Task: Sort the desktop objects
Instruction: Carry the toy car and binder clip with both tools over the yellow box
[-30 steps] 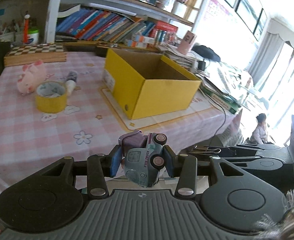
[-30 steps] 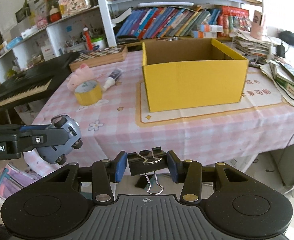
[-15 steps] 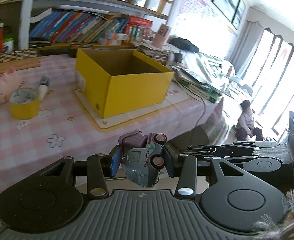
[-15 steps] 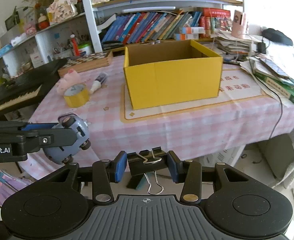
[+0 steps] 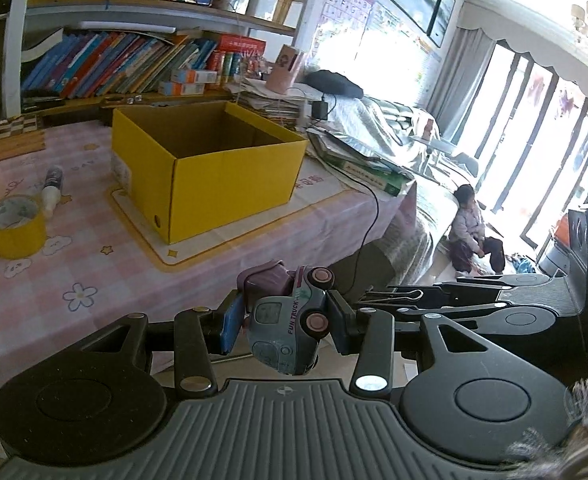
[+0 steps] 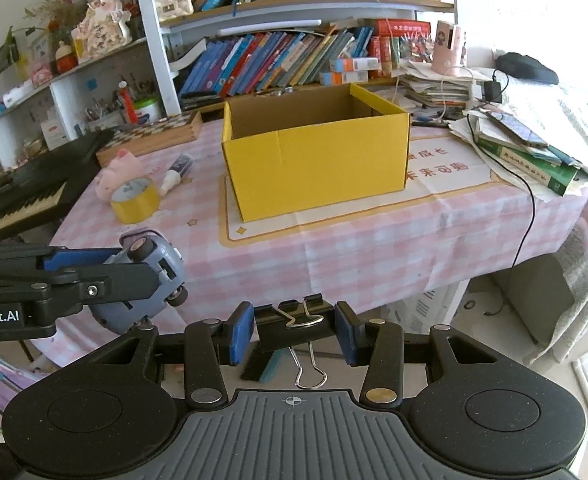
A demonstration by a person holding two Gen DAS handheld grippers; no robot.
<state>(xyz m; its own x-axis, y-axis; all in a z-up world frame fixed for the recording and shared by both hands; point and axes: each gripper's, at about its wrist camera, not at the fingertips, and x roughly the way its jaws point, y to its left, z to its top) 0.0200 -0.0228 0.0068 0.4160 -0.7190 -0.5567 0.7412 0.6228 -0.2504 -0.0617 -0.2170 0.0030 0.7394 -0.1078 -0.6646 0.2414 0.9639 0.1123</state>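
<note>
L gripper (image 5: pixel 284 320) is clamped on a toy truck (image 5: pixel 290 328), tilted nose-down, side lettering "FUN TRUCK"; R gripper (image 6: pixel 294 334) is clamped on a black binder clip (image 6: pixel 294 326), wire handles hanging, both held off the near table edge, likely en route to the open yellow box (image 6: pixel 317 164), which looks empty as far as visible. Box sits centred on a mat with orange characters, too small to read; tape roll (image 6: pixel 135 199), glue tube (image 6: pixel 176 172) & pink plush (image 6: pixel 120 170) lie unsorted on the pink check cloth; L gripper body reads "Robot.AI"
</note>
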